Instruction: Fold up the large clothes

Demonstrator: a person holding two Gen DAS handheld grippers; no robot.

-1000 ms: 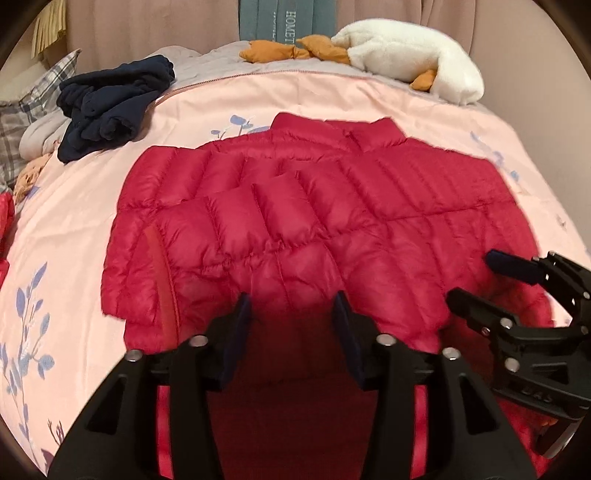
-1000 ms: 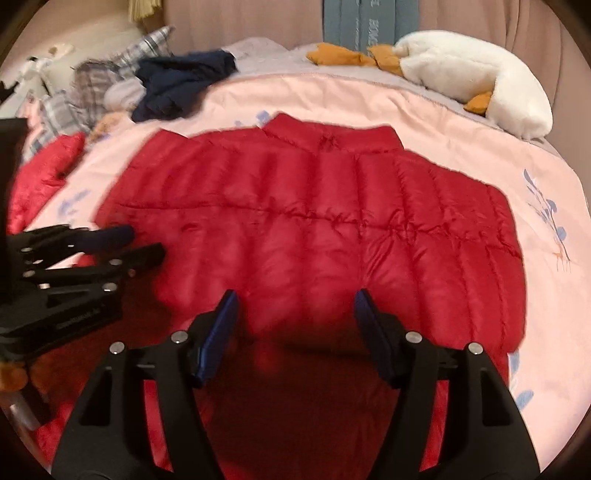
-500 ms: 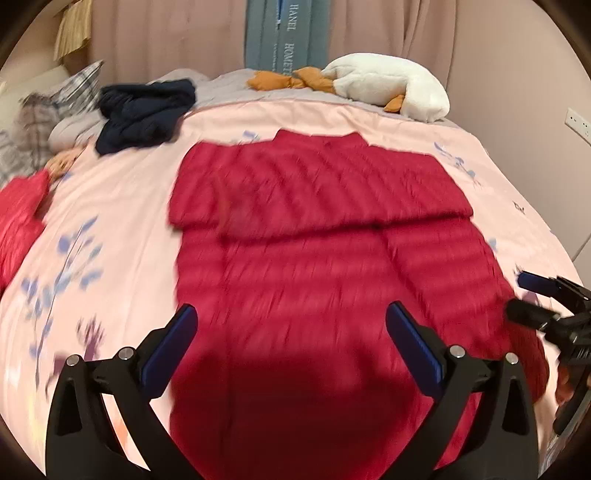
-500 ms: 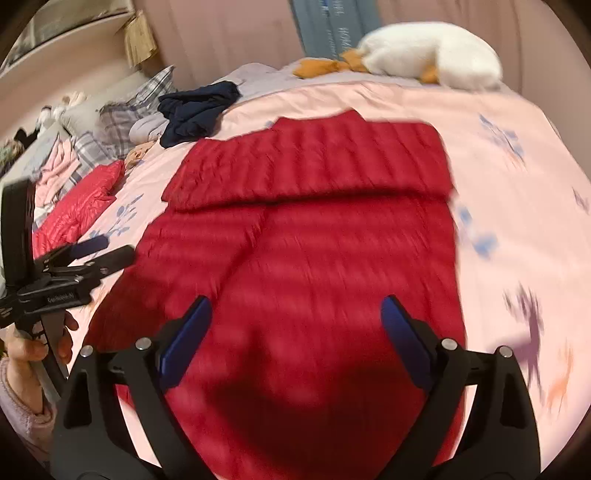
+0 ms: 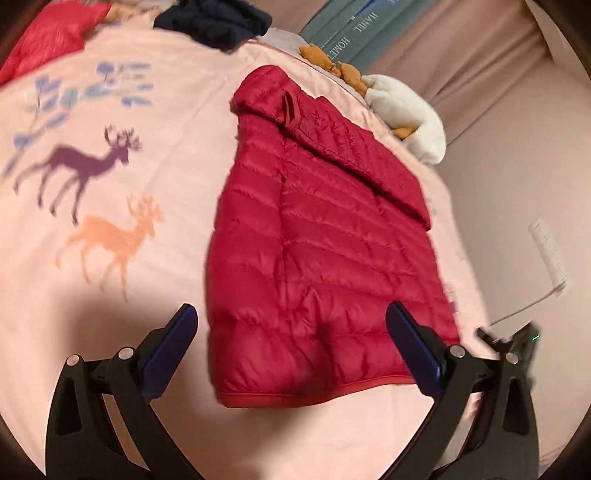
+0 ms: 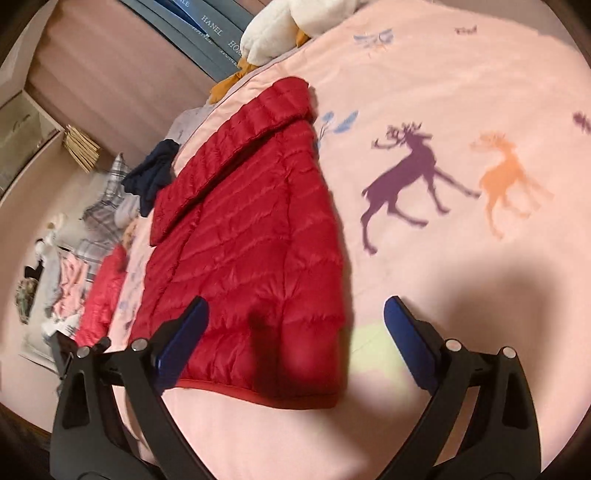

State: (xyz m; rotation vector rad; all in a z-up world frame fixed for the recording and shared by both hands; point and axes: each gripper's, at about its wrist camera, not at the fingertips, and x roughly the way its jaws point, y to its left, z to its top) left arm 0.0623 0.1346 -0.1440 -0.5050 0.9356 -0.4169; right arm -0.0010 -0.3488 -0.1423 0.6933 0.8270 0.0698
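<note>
Jacket (image 5: pixel 317 258) now beyond left hand-held gripper (image 5: pixel 295 343)

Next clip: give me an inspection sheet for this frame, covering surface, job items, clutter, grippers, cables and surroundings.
Surface: pink bedspread printed with deer and leaf motifs.
Job's things: red quilted puffer jacket lying flat, sleeves folded in across the upper part, hem nearest the cameras.
Clutter: dark navy garment bunched at the far side; white plush toy with orange parts; second red garment; plaid pillow.
Grippers: left gripper open, holding nothing; right gripper open, holding nothing; both above the hem.
Cables: nothing seen.
Surroundings: pinkish curtains, wall.
</note>
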